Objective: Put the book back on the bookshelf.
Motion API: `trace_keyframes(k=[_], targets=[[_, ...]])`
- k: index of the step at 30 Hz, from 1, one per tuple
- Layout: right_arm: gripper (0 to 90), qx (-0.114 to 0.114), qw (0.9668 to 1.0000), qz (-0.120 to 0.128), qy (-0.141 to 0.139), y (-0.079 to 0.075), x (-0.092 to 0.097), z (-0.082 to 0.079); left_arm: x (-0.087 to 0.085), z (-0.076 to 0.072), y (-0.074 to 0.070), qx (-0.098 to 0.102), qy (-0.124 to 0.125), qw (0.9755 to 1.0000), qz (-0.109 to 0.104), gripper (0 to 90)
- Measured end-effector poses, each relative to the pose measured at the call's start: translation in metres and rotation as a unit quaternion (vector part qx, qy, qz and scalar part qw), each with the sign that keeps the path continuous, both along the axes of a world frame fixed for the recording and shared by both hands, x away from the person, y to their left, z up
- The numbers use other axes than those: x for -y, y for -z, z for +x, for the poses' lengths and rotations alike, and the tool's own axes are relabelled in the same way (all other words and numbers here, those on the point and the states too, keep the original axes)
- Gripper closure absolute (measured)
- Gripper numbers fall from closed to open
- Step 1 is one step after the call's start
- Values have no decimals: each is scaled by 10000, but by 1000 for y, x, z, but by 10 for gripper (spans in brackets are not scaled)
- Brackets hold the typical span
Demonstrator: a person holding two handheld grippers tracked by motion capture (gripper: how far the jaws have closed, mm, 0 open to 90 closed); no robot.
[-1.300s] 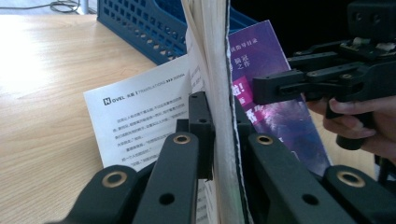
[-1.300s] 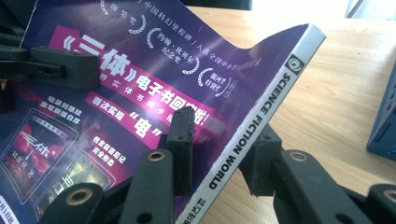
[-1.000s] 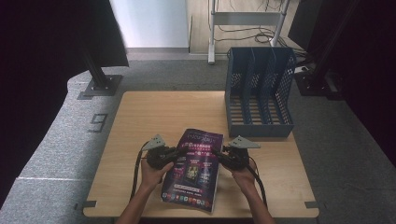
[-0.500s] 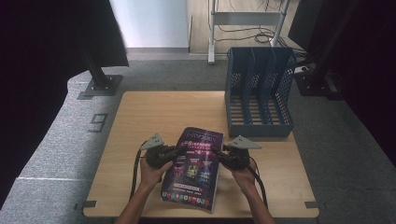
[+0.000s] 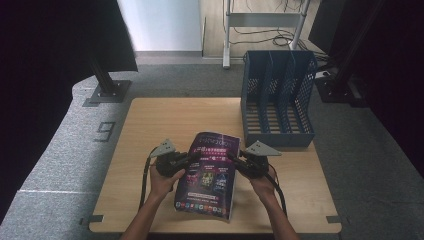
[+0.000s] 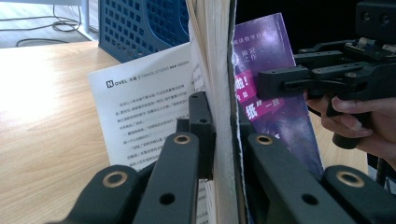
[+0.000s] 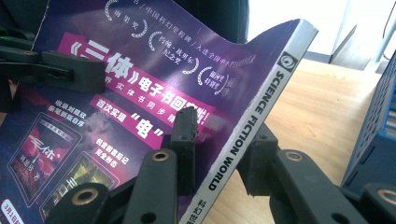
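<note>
A purple magazine [image 5: 210,175] with "Science Fiction World" on its spine [image 7: 254,126] is held over the near half of the wooden table [image 5: 165,120], one gripper on each long side. My left gripper [image 5: 192,159] is shut on the open page edge, and its pads clamp the stack of pages [image 6: 219,70] in the left gripper view. My right gripper [image 5: 234,159] grips the spine side, one pad on the front cover [image 7: 140,93] and one behind the spine. The other gripper [image 6: 299,79] shows across the cover.
A blue mesh file holder [image 5: 277,100] with several slots stands at the table's far right. Bare wood lies to the left of the magazine and beyond it. A dark stand base [image 5: 107,92] sits on the grey floor past the table's far left corner.
</note>
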State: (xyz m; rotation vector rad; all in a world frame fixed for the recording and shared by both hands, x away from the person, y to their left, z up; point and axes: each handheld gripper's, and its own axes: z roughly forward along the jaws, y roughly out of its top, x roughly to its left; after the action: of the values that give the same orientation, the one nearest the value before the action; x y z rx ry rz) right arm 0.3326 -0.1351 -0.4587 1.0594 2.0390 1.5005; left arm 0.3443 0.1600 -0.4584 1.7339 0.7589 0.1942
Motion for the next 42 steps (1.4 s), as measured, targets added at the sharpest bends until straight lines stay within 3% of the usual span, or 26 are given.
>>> trace_keyframes(k=[21, 42], targets=[[733, 609, 9979, -31, 210, -33, 6, 5, 10, 21, -34, 305, 26, 9995, 110, 859], [772, 894, 9959, 152, 4, -32, 9, -14, 2, 10, -29, 457, 79, 9988, 142, 854]])
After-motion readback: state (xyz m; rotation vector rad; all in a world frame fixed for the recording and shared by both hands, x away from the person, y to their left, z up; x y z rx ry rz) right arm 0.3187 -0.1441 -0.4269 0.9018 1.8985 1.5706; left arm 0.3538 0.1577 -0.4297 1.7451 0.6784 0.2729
